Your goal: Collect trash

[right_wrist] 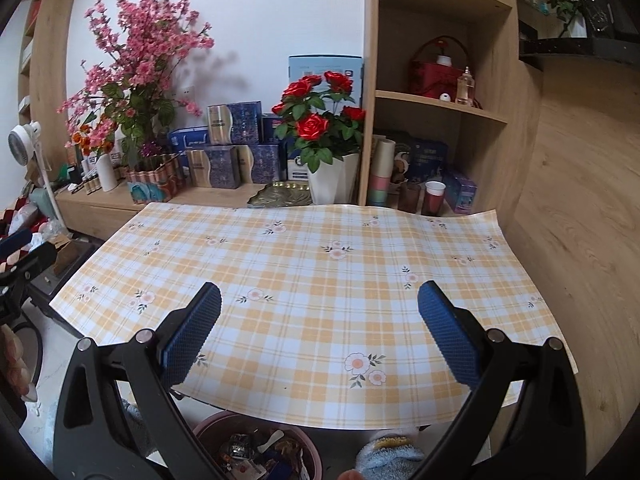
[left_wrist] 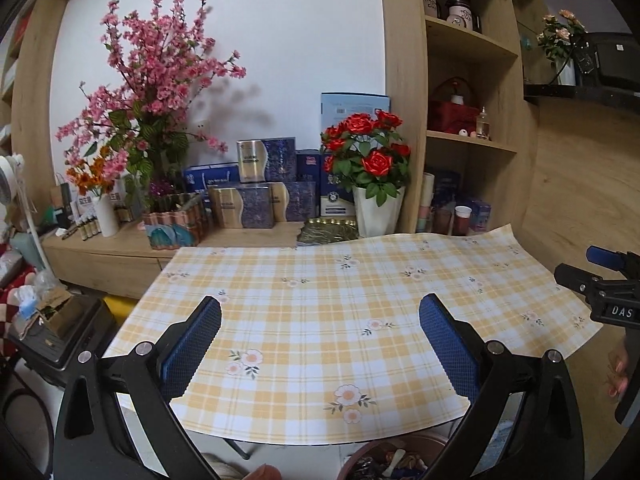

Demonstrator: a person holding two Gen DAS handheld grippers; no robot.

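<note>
Both grippers are seen closest to the cameras, held above the near edge of the table: the left gripper (left_wrist: 320,312) and the right gripper (right_wrist: 320,300) each have their jaws spread wide, and nothing is held between the blue pads (right_wrist: 192,336). Under them the table (left_wrist: 320,300) is covered with a yellow and white checked cloth printed with small flowers, and no object is seen lying on the cloth. Behind the table a wooden shelf unit (right_wrist: 440,100) and a low wooden counter (left_wrist: 112,256) are placed against the white wall. On the counter a tall arrangement of pink blossoms (left_wrist: 160,64) is standing at the left, and a white pot of red roses (left_wrist: 368,152) is standing at the right, with blue and gold boxes (left_wrist: 256,196) stacked between them. Below the near edge of the table, on the floor, a round reddish bin (right_wrist: 256,444) is seen, and the trash (right_wrist: 248,452) is lying inside it as a mix of wrappers and small pieces. Just beside the bin, to the right, something blue and fluffy (right_wrist: 388,454) is partly visible. In the left wrist view the right gripper is seen at the right edge, with fingers (left_wrist: 618,376) of a hand below it.
</note>
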